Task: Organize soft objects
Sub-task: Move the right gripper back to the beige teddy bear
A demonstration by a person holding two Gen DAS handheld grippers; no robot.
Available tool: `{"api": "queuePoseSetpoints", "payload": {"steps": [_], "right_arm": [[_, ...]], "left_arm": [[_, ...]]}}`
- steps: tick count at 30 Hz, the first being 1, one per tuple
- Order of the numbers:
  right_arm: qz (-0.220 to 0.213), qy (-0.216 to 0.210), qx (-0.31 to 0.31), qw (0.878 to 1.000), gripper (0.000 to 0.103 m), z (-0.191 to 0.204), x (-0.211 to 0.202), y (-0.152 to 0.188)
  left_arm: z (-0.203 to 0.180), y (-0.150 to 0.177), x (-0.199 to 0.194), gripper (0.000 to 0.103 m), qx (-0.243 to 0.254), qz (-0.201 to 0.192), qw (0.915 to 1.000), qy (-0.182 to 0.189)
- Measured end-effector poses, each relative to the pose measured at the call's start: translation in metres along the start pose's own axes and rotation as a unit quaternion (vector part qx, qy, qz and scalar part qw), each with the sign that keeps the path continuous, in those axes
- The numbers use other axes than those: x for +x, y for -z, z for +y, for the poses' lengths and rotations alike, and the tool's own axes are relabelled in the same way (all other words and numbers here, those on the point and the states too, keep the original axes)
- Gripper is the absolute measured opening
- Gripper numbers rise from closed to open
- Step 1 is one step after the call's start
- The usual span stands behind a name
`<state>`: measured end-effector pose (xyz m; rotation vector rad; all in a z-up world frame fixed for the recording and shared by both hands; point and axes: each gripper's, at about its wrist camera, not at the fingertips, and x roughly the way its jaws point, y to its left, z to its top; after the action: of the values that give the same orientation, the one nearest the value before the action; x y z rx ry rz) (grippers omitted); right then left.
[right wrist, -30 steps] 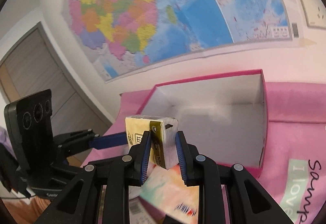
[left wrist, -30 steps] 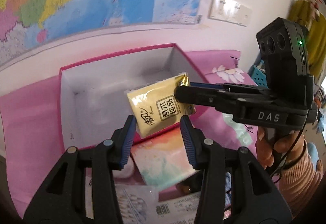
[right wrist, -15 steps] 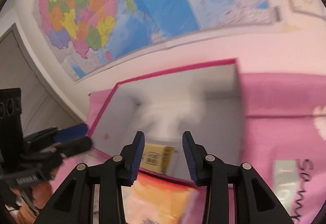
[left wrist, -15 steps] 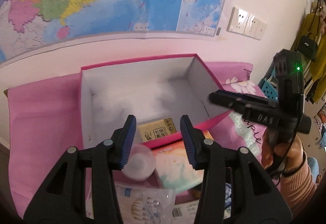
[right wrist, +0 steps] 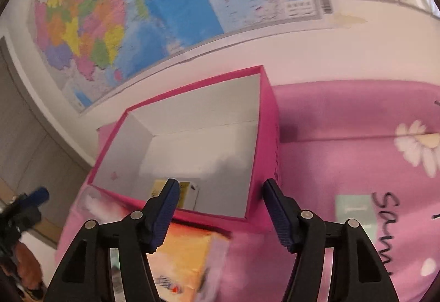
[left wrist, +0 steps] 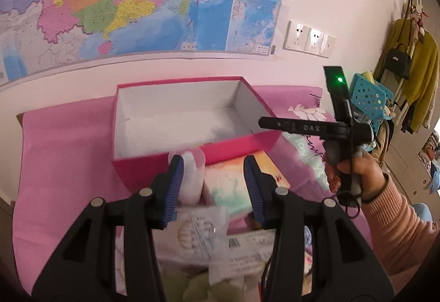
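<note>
An open pink box [right wrist: 266,137] with a white inside stands on the pink cloth. A yellow tissue packet [right wrist: 176,193] lies on its floor by the near wall. Just in front of that wall hangs my right gripper [right wrist: 221,189], its jaws opening with nothing between them. In the left wrist view the packet is hidden behind the box [left wrist: 143,172] front wall. My left gripper [left wrist: 213,183] is open over a pastel tissue pack [left wrist: 231,183], with a white roll [left wrist: 189,178] beside its left finger. The right gripper [left wrist: 275,124] reaches in from the right.
A clear bag of cotton swabs [left wrist: 198,230] and a barcoded pack [left wrist: 247,241] lie under my left gripper. A hand in a pink sleeve [left wrist: 349,172] holds the right gripper. A blue basket [left wrist: 368,98] and hanging coats stand at right. A map covers the wall.
The right gripper let go of the yellow packet, which now lies in the box, and its jaws spread wide. The left gripper drew back from the box, still open.
</note>
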<state>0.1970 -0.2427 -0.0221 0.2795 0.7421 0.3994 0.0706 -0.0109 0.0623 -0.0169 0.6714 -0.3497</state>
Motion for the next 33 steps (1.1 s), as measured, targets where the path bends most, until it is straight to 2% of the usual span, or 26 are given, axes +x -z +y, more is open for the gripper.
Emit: {"api": "queuePoseSetpoints", "payload": {"steps": [3,5,7,9,12,15,18,20,25,28,33], "right_arm": [[0.004,-0.006,-0.021,1.0,0.065,0.009,0.002,0.004],[-0.002,-0.01,-0.009,1.0,0.065,0.008,-0.003,0.007],[-0.019,-0.01,0.008,1.0,0.065,0.003,-0.02,0.013],[-0.03,-0.031,0.006,0.999,0.065,0.007,-0.04,0.023],[-0.031,-0.062,-0.016,0.997,0.065,0.017,-0.077,0.049],[-0.014,-0.116,-0.035,0.993,0.065,0.025,-0.118,0.091],[0.008,-0.141,-0.039,0.989,0.066,0.032,-0.141,0.124],[0.02,-0.143,-0.044,0.988,0.066,0.034,-0.152,0.15],[0.069,-0.147,-0.057,0.985,0.066,0.044,-0.148,0.196],[0.097,-0.127,-0.071,0.985,0.066,0.05,-0.133,0.213],[0.106,-0.115,-0.07,0.985,0.066,0.05,-0.121,0.228]], "left_arm": [[-0.002,0.017,-0.01,0.048,0.002,0.002,1.0,0.001],[-0.004,0.027,-0.016,0.048,0.004,0.006,1.0,0.007],[-0.009,0.039,-0.024,0.048,0.01,0.007,0.9998,0.015],[-0.016,0.054,-0.031,0.048,0.02,0.011,0.9993,0.031],[-0.028,0.074,-0.037,0.05,0.031,0.024,0.9973,0.062],[-0.044,0.095,-0.042,0.05,0.051,0.039,0.9942,0.086],[-0.057,0.114,-0.045,0.05,0.064,0.056,0.9897,0.115],[-0.064,0.124,-0.046,0.05,0.07,0.068,0.987,0.128],[-0.076,0.15,-0.04,0.05,0.078,0.106,0.9818,0.137],[-0.077,0.163,-0.032,0.05,0.071,0.13,0.9796,0.136],[-0.074,0.18,-0.012,0.05,0.051,0.166,0.9763,0.13]]}}
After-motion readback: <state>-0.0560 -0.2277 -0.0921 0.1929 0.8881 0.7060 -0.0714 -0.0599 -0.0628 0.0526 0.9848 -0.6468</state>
